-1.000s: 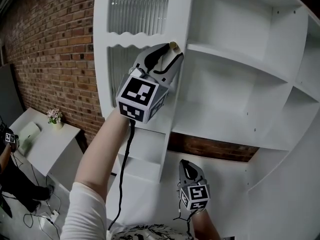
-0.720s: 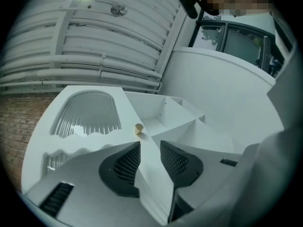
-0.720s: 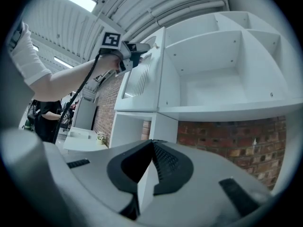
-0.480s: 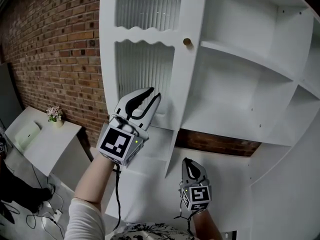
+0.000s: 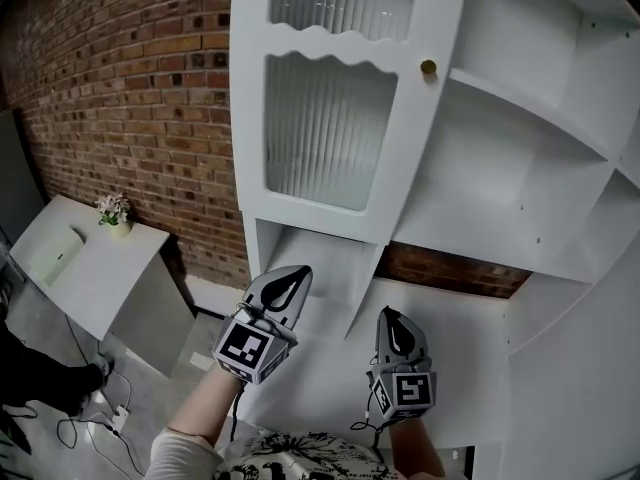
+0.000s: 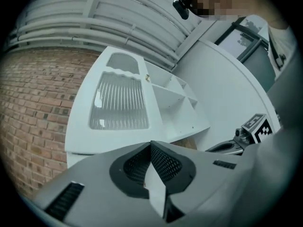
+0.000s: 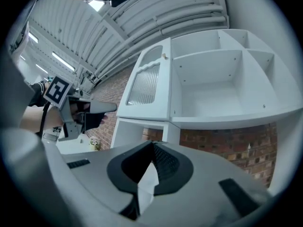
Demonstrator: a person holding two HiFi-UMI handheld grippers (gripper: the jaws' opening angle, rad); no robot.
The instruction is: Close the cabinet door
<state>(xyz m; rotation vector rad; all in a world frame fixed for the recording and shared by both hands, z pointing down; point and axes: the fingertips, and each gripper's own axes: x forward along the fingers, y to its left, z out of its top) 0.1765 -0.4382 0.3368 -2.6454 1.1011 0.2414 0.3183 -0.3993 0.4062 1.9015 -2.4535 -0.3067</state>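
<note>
The left hand-held gripper (image 5: 292, 276) hangs low in front of a white cabinet (image 5: 560, 268). Its jaws have just been closing and now stand pressed together with nothing between them. The right hand-held gripper (image 5: 394, 318) is level with it and just to its right, its jaws likewise shut on nothing, and both point up toward the cabinet. Neither touches the furniture.

The door (image 5: 330, 128), fitted with two panes of ribbed glass, stands over the cabinet's left column, its small brass knob (image 5: 428, 67) at the upper right edge. From this steep angle it appears to lie flush with the frame, though that is not certain. To its right the bare shelves (image 5: 500, 188) are exposed, and an open compartment (image 5: 310, 258) sits below it.

A brick wall (image 5: 130, 98) runs behind the cabinet. At the far left a white worktop (image 5: 70, 278) carries a small potted plant (image 5: 114, 211).
</note>
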